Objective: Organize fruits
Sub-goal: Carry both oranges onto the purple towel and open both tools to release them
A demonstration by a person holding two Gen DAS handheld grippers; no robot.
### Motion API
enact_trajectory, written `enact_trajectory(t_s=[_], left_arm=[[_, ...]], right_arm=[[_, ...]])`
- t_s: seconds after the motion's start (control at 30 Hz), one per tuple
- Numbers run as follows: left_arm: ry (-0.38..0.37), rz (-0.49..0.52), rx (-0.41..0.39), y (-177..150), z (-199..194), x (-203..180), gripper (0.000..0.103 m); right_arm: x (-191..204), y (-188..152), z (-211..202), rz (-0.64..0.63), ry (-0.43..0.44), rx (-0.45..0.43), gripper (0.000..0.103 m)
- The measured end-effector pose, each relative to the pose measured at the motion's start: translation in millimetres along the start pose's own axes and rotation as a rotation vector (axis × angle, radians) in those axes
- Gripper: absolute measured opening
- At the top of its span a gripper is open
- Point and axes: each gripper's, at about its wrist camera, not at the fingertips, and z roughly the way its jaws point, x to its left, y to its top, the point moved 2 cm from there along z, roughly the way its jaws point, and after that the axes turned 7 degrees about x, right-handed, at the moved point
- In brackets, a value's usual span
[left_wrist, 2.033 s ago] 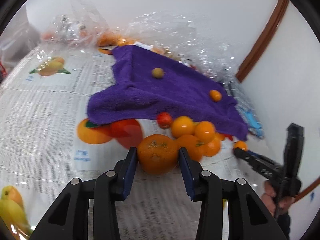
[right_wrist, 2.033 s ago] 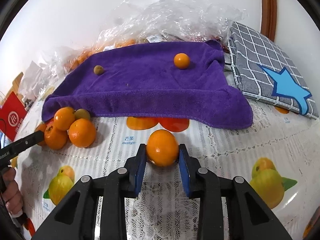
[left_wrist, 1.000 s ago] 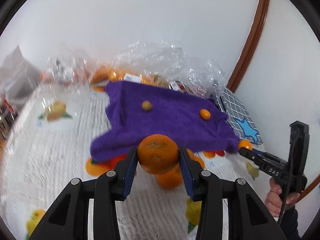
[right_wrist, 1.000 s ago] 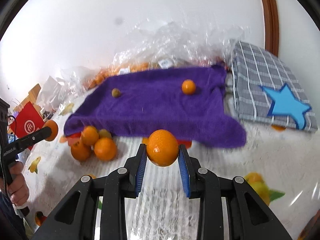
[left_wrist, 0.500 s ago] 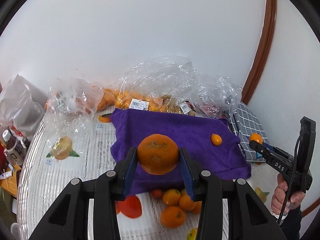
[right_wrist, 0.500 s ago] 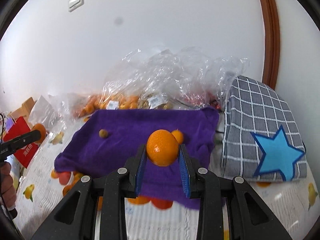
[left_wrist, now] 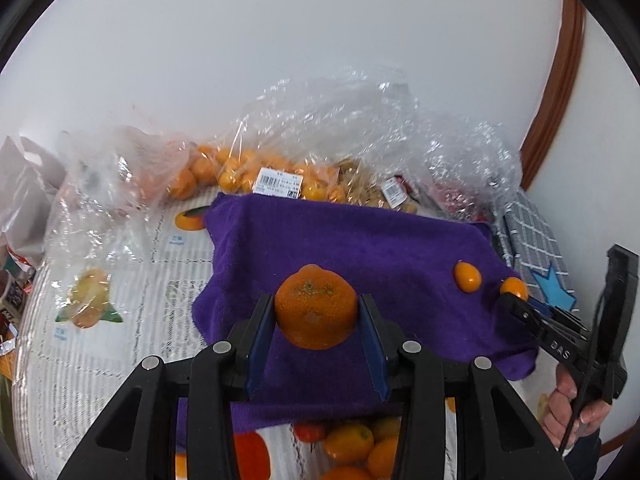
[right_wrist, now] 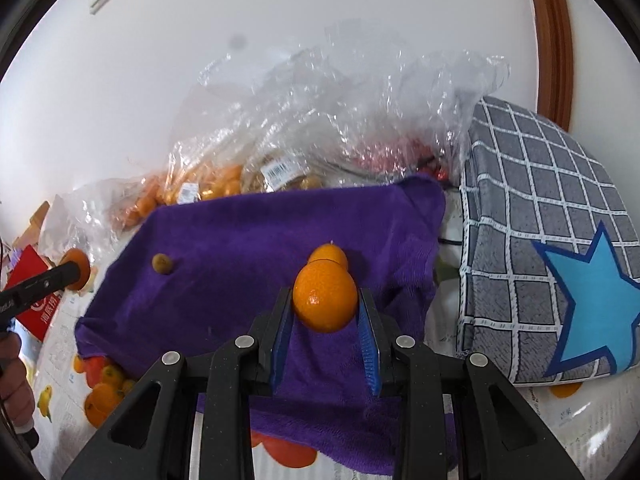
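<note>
My left gripper [left_wrist: 316, 316] is shut on a rough-skinned mandarin [left_wrist: 315, 312] and holds it above the purple towel [left_wrist: 360, 240]. My right gripper [right_wrist: 325, 307] is shut on a smooth orange [right_wrist: 325, 302], also above the purple towel [right_wrist: 248, 240]. On the towel lie a small kumquat [left_wrist: 467, 276], which the held orange partly hides in the right wrist view, and a small brownish-green fruit [right_wrist: 162, 263]. A pile of loose oranges [left_wrist: 356, 448] sits on the table by the towel's near edge. In the left wrist view the right gripper [left_wrist: 516, 300] shows at the right with its orange [left_wrist: 514, 288].
Clear plastic bags of oranges [left_wrist: 248, 176] and other fruit line the wall behind the towel. A grey checked cushion with a blue star [right_wrist: 560, 272] lies to the right. A fruit-print tablecloth [left_wrist: 120, 320] covers the table. A red bag [right_wrist: 36, 308] stands at the far left.
Both grippers have risen from the table and moved forward over the purple towel, each still holding its fruit. The pile of loose oranges has dropped toward the bottom of the views.
</note>
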Motion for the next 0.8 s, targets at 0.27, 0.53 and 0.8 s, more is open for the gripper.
enact_trajectory(t_s=[0.27,0.53,0.8], left_arm=[[0.04,-0.026,0.078,3.2,44.5,5.1,0.04],[0.056,-0.028,0.118,3.6,64.7,7.6,0.04],[0.04,-0.018,0.139,0.2,71.6,6.5,0.04]], right_arm=[[13.4,-3.8,19.4,-0.078,-0.045,0.043,0.032],[19.8,-8.3,35.0,-0.115,-0.062,0.083,0.032],[23.9,-7.8,41.7,-0.129,-0.079,0.102,0.032]])
